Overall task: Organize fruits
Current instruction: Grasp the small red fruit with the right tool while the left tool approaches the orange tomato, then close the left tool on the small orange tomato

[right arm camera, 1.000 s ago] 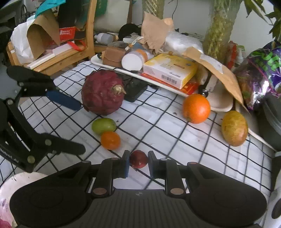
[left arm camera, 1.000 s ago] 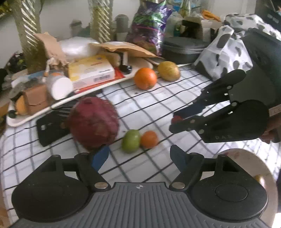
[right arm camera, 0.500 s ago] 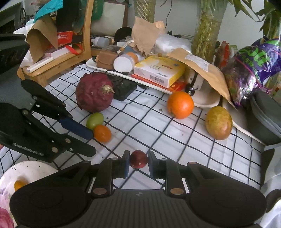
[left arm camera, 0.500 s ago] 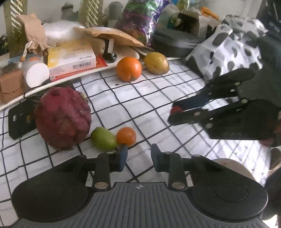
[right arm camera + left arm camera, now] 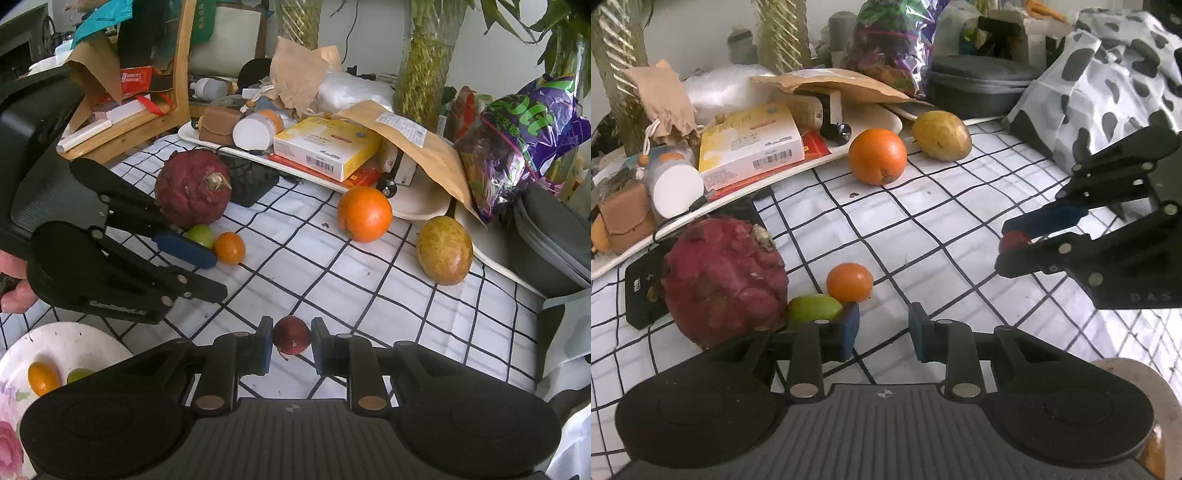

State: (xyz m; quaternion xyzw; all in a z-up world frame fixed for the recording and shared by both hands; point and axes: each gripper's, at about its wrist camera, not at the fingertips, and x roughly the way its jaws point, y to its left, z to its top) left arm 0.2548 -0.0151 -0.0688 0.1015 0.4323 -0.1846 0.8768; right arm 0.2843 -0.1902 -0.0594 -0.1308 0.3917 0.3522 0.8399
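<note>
My right gripper (image 5: pixel 291 343) is shut on a small dark red fruit (image 5: pixel 291 334) above the checked cloth; it also shows at the right edge of the left wrist view, right gripper (image 5: pixel 1006 245). My left gripper (image 5: pixel 884 325) has its jaws drawn nearly together with nothing between them. It hovers just in front of a small orange fruit (image 5: pixel 849 282) and a green fruit (image 5: pixel 812 310), beside a big red dragon fruit (image 5: pixel 724 280). Farther back lie a large orange (image 5: pixel 877 157) and a yellow-green mango (image 5: pixel 942 136). A flowered plate (image 5: pixel 70 343) at the near left holds two small fruits.
A white tray (image 5: pixel 871 122) piled with a yellow box (image 5: pixel 750 144), a paper envelope and jars lines the table's back. A black phone (image 5: pixel 642 291) lies left of the dragon fruit. A spotted cloth (image 5: pixel 1108 81) and a grey case (image 5: pixel 979 85) stand at the back right.
My left gripper's jaws went from wide apart to nearly together, and it moved in toward the small orange and green fruits. The right gripper, still holding the red fruit, drifted away to the right.
</note>
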